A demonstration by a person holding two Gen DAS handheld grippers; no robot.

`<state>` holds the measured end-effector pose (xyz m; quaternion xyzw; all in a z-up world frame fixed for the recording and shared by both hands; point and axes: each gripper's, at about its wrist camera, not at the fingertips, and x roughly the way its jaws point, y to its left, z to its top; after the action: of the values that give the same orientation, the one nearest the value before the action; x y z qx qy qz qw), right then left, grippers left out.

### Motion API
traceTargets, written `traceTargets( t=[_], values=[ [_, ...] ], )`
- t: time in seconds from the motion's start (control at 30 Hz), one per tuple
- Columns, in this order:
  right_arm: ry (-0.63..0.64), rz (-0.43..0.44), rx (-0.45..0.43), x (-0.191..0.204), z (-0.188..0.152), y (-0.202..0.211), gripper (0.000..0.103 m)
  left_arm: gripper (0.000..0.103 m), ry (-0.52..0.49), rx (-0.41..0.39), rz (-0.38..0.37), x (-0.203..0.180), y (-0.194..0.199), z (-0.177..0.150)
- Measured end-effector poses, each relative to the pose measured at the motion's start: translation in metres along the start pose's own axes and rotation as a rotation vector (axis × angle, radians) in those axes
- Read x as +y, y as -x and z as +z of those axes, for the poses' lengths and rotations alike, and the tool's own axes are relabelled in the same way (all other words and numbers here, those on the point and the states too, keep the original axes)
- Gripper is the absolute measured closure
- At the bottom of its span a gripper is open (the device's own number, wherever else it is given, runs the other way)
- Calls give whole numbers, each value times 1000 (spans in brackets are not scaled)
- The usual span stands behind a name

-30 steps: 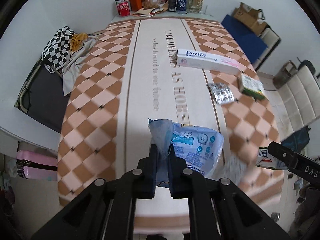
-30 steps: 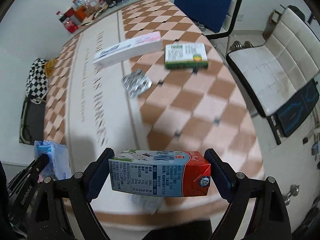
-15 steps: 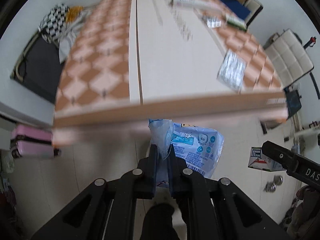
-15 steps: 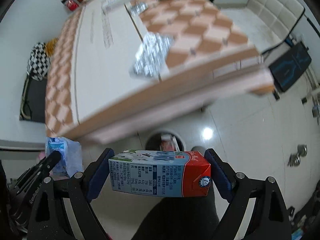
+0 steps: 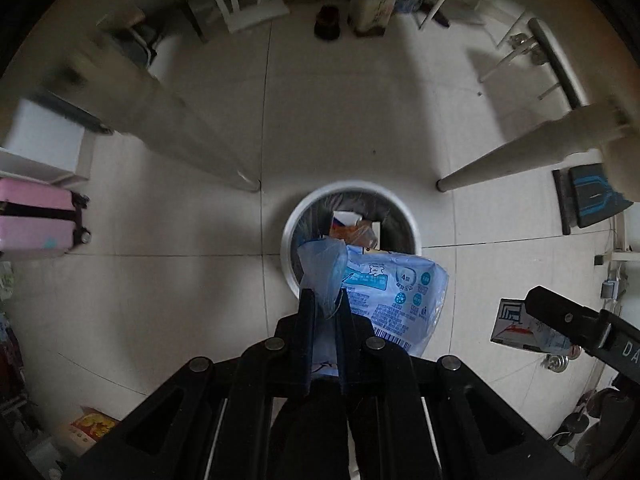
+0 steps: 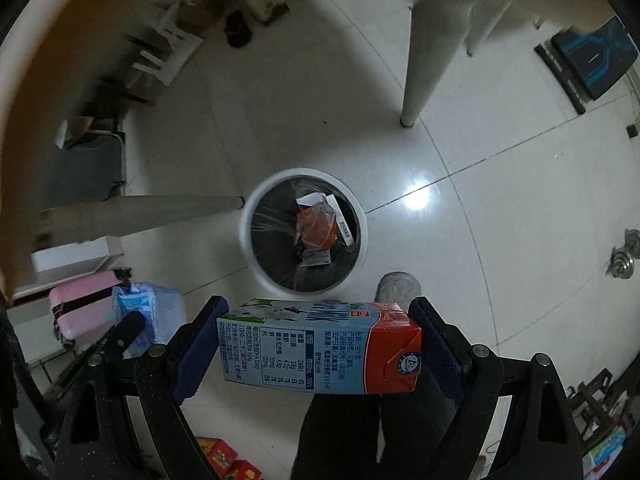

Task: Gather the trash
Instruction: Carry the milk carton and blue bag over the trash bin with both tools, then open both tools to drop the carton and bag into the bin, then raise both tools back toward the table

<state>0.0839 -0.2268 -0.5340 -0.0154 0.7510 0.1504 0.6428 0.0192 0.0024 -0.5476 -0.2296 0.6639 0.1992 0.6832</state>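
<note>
My left gripper (image 5: 325, 300) is shut on a light blue plastic wrapper (image 5: 394, 292) and holds it above the near rim of a round white trash bin (image 5: 289, 236) on the floor. My right gripper (image 6: 316, 328) is shut on a blue, white and red milk carton (image 6: 320, 354), held sideways just short of the same bin (image 6: 245, 236). The bin has a black liner and holds several boxes and an orange wrapper (image 6: 318, 228). The wrapper and left gripper show at the left of the right wrist view (image 6: 148, 312). The carton shows at the right of the left wrist view (image 5: 520, 330).
Two pale table legs (image 5: 192, 136) (image 5: 516, 160) stand beside the bin on the tiled floor. A pink suitcase (image 5: 36, 220) is at the left. A dark scale (image 5: 592, 200) lies at the right. Boxes and white stools sit under the table's far side. My shoe (image 6: 398, 286) is near the bin.
Both grippers have swung down from the table top over its edge and now look at the floor and the bin. Both keep their hold on the wrapper and the carton.
</note>
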Motion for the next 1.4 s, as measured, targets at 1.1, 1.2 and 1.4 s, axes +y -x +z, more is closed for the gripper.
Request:
traceTargets(
  t=[1.1,1.2,1.4],
  values=[
    [58,-24,65,6,28,-130,1,6,64,83,46,48,-60,-15],
    [120,-68,51,13,17,-109,1,6,50,69,52,45,-40,-21],
    [227,-120,19,31,-7,-47,1,6,44,41,57,38,7,-31]
  ],
)
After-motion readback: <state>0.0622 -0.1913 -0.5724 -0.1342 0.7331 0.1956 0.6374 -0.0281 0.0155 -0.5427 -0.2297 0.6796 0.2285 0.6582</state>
